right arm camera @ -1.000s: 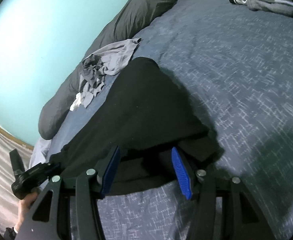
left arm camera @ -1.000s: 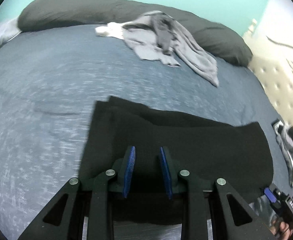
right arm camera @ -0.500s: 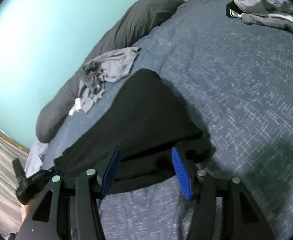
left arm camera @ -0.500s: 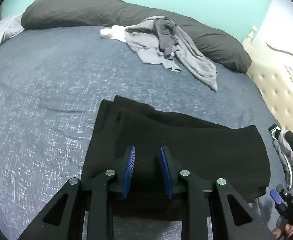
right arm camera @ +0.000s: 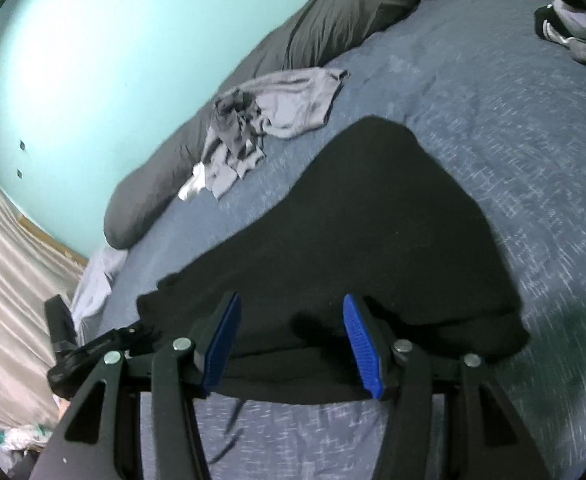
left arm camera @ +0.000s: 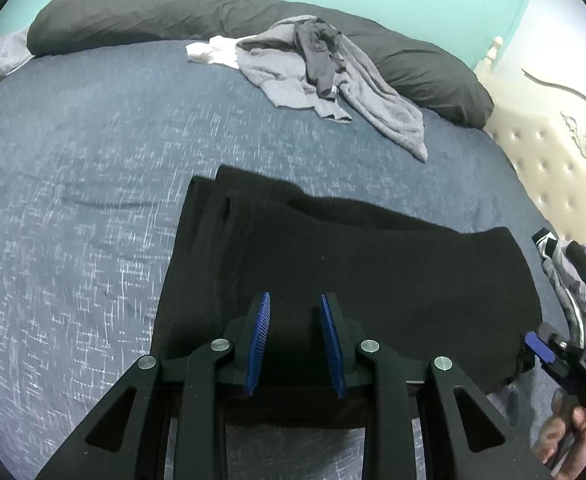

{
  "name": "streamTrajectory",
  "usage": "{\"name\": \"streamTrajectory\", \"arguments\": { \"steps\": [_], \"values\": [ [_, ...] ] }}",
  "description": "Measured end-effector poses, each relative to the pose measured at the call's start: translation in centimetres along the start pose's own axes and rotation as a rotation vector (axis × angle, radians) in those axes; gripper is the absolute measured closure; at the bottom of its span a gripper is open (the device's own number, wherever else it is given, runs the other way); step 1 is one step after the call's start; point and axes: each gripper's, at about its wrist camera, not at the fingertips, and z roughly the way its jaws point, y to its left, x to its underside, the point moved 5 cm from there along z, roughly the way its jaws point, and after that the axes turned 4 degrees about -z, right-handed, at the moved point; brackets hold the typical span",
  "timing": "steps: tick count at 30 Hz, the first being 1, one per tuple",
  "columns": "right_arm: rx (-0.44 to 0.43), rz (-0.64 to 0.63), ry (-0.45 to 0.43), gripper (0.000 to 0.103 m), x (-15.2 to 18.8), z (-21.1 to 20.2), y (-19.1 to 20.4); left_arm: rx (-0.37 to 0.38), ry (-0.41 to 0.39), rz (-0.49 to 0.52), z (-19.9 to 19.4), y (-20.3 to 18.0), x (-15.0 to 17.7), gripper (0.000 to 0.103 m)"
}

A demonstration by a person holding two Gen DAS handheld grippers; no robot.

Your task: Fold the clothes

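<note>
A black garment (left arm camera: 353,264) lies folded flat on the blue bedspread (left arm camera: 93,152); it also shows in the right wrist view (right arm camera: 365,232). My left gripper (left arm camera: 295,304) is open over its near edge, with nothing between its blue pads. My right gripper (right arm camera: 291,308) is open wide over the garment's near edge at its other end, also empty. The right gripper's body shows at the right edge of the left wrist view (left arm camera: 561,360), and the left one shows at the left in the right wrist view (right arm camera: 73,348).
A heap of grey clothes (left arm camera: 325,72) lies at the far side by a long dark pillow (left arm camera: 197,12). More clothes (left arm camera: 573,280) are piled at the right by the tufted headboard (left arm camera: 557,172). A turquoise wall (right arm camera: 93,40) stands behind the bed.
Both grippers have drawn back a little from the garment and both views have shifted slightly. The black garment has not moved. Both jaws have stayed open.
</note>
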Motion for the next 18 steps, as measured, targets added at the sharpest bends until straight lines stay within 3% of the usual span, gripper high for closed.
{"name": "streamTrajectory", "arguments": {
  "steps": [3, 8, 10, 15, 18],
  "values": [
    [0.067, -0.058, 0.046, 0.049, 0.3, 1.5, -0.2, 0.004, 0.007, 0.003, 0.2, 0.1, 0.3, 0.074],
    [0.146, -0.063, 0.074, 0.068, 1.3, 1.7, -1.7, 0.023, 0.013, -0.019, 0.2, 0.5, 0.2, 0.074],
    [0.173, -0.058, 0.072, 0.069, 1.5, 1.4, -2.3, 0.017, 0.001, -0.018, -0.3, 0.3, 0.0, 0.074],
    [0.112, -0.014, 0.023, 0.068, 0.5, 0.8, -2.5, 0.025, -0.015, -0.010, -1.0, -0.4, -0.3, 0.074],
    [0.113, -0.018, 0.052, 0.068, 0.9, 1.6, -2.7, 0.006, 0.001, -0.011, -0.3, 0.2, 0.0, 0.074]
  ]
}}
